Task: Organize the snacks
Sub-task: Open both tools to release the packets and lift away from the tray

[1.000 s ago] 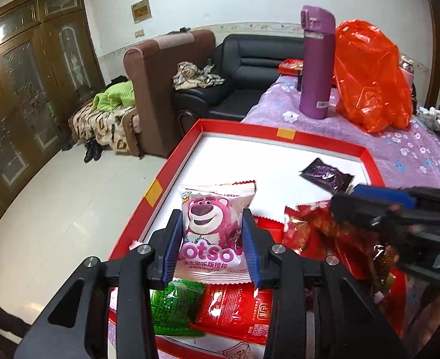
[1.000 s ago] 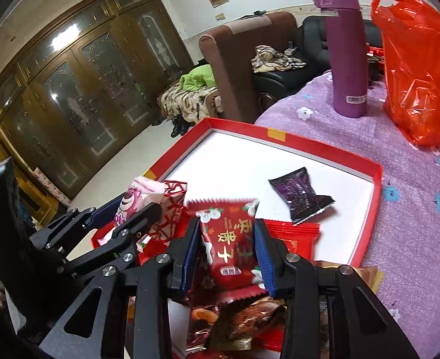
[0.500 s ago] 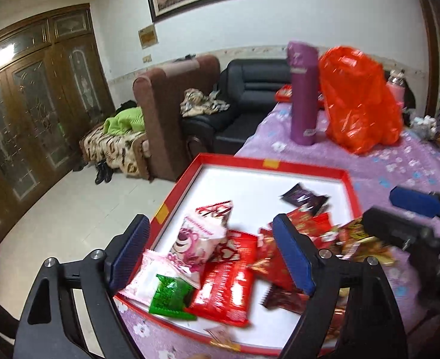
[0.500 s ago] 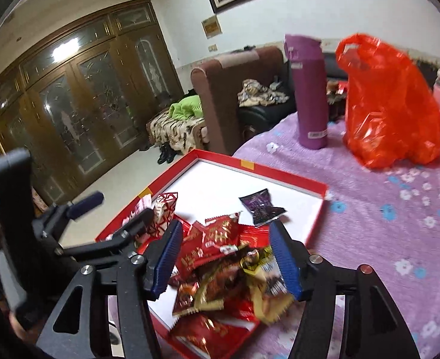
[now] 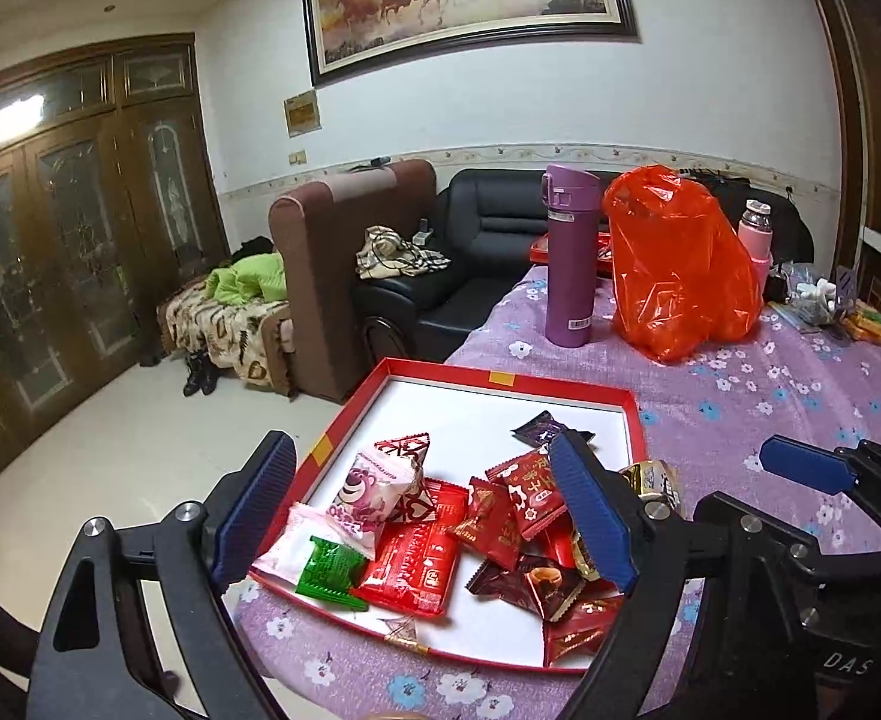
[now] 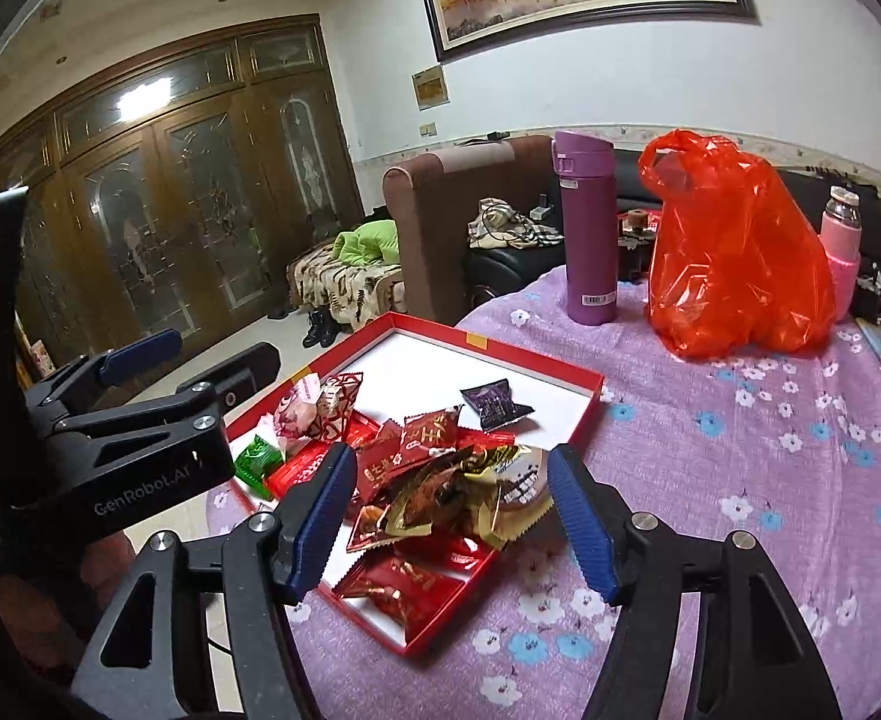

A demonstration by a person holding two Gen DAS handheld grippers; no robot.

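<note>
Two grippers hang above the near end of a red tray that lies on the surface, which is covered with a purple flowered cloth. The left gripper has its blue fingers spread wide, with nothing pinched between them. The right gripper is also apart from the snacks; its fingers are opening and no wrapper is pressed by either pad.

The snacks lie piled in the tray's near half. A pink bear packet sits toward the tray's left edge, leaning on a red-and-white patterned pouch. A green candy lies at the tray's near left corner, just beside a flat red packet. More red wrappers crowd the tray's near right part, and gold and brown ones spill over its right rim onto the cloth. A dark purple candy rests alone on the tray's white floor, farther in than the pile.

Beyond the tray's far rim stand a purple flask and, just right of it, an orange plastic bag.
</note>
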